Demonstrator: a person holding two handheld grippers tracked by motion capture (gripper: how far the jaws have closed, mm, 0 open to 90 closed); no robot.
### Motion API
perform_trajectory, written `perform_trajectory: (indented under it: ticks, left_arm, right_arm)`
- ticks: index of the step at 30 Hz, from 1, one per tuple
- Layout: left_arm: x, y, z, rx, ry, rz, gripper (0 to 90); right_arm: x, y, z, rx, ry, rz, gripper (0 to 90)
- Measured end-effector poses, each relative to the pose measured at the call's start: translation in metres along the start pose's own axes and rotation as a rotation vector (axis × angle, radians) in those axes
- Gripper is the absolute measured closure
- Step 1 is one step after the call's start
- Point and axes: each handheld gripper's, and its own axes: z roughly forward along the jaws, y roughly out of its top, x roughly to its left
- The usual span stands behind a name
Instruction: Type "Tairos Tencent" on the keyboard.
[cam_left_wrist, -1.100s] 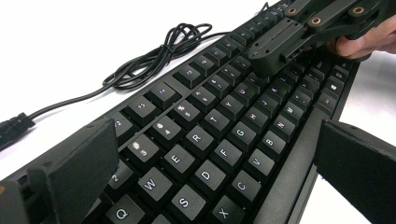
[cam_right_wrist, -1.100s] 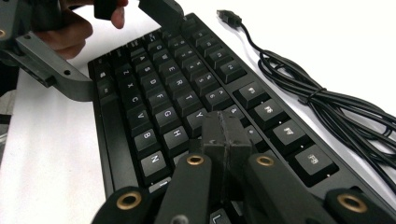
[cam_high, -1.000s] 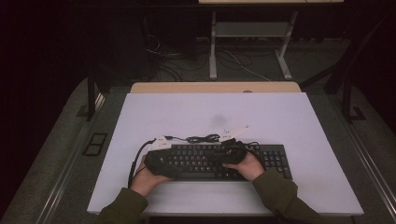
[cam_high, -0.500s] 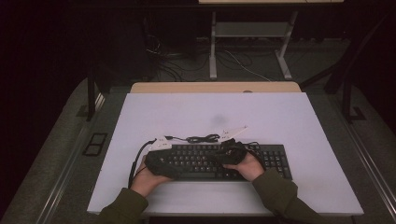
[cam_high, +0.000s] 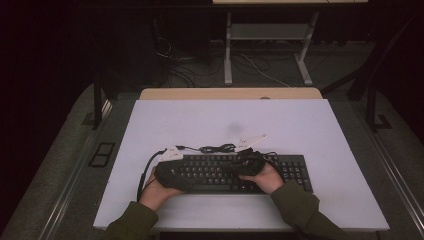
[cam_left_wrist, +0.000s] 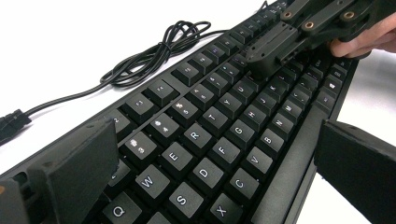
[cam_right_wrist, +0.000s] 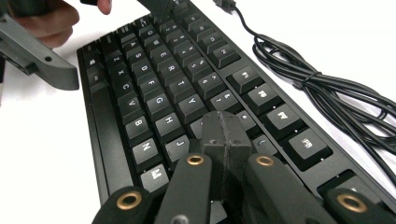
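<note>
A: Dark room w/ a white table (cam_high: 310, 125) is seen from the high view. What's laid on it?

B: Black keyboard (cam_high: 295, 167) is set near the front edge, its cable (cam_high: 217, 148) bundled just behind. Left gripper (cam_high: 172, 175) is held at the kbd's left end, right gripper (cam_high: 250, 162) over the middle keys.

A: Left gripper view?

B: Left gripper (cam_left_wrist: 205, 154) is seen w/ jaws spread wide, straddling the keyboard (cam_left_wrist: 205, 140) across its depth; nothing is pinched. Right gripper (cam_left_wrist: 264, 63) is seen farther off, tip down on the keys. Cable (cam_left_wrist: 154, 51) is coiled on the table beyond.

A: Right gripper view?

B: Right gripper (cam_right_wrist: 225, 126) is clenched, pads pressed together, nothing gripped; tip is rested on the keyboard (cam_right_wrist: 154, 93) by the J/H keys. Cable (cam_right_wrist: 299, 70) is seen at right.
</note>
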Motion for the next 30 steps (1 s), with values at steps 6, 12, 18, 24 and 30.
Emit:
perform_trajectory:
  ticks: [6,12,18,24,30]
  left_arm:
    - [0.0,0.001,-0.002,0.0,-0.002,0.0,0.0]
    - [-0.002,0.001,-0.002,0.0,0.002,0.004,0.0]
    - [-0.003,0.002,-0.003,-0.004,0.002,0.009,0.0]
    - [-0.002,0.003,-0.003,-0.001,0.017,0.015,2.2]
    - [-0.001,0.006,-0.002,-0.007,0.02,0.018,9.0]
  right_arm:
    - [-0.002,0.001,-0.005,-0.034,0.012,0.01,83.8]
    - [-0.003,0.001,-0.01,-0.06,0.024,0.015,65.4]
    - [-0.005,0.001,-0.012,-0.082,0.018,0.019,48.2]
    - [-0.008,0.001,-0.015,-0.096,0.008,0.038,34.6]
    - [-0.011,-0.001,-0.017,-0.103,-0.001,0.038,29.2]
